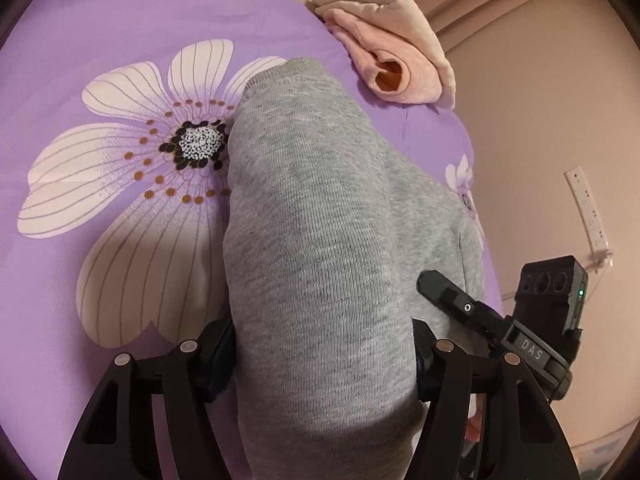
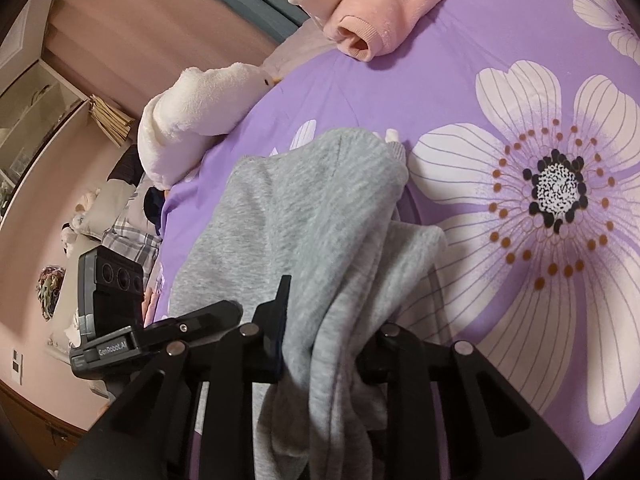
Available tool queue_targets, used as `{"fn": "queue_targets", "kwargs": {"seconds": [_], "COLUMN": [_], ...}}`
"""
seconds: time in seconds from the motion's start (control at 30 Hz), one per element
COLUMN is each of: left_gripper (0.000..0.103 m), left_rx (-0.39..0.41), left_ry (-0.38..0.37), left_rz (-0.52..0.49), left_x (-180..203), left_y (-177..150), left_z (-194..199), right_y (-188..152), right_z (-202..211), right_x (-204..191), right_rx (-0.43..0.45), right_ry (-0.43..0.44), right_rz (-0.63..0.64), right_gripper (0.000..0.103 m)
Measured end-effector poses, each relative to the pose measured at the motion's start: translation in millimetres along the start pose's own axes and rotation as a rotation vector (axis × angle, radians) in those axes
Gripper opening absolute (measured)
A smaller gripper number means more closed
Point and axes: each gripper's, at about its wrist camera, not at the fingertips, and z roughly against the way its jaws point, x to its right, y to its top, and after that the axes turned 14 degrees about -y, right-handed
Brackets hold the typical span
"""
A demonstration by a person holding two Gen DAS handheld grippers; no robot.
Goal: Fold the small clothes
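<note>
A small grey knit garment (image 1: pixel 312 208) lies on the purple flowered bedspread (image 1: pixel 100 32), its ribbed cuff end far from me. My left gripper (image 1: pixel 324 360) is shut on its near end, the cloth bunched thick between the jaws. In the right wrist view the same grey garment (image 2: pixel 288 216) hangs in folds from my right gripper (image 2: pixel 324 344), which is shut on it above the bedspread (image 2: pixel 440 80). The other gripper's camera block (image 1: pixel 552 292) shows at the right of the left wrist view, and its counterpart (image 2: pixel 116 292) at the left of the right wrist view.
A folded pink garment on a cream one (image 1: pixel 384 64) lies at the bed's far edge, also in the right wrist view (image 2: pixel 384 12). A white plush toy (image 2: pixel 188 120) lies at the bed's left edge. Beyond are a pink wall, shelves and a cluttered floor (image 2: pixel 100 220).
</note>
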Motion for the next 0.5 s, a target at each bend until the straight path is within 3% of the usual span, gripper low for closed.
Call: {"fn": "queue_targets", "kwargs": {"seconds": [0.5], "left_gripper": [0.066], "left_rx": [0.019], "left_ry": [0.008], "left_rz": [0.000], "left_x": [0], "left_y": [-4], "left_z": [15], "right_y": [-2], "right_z": [4], "right_x": [-18], "right_rx": [0.015], "right_ry": [-0.001], "right_rz": [0.030], "right_gripper": [0.025]}}
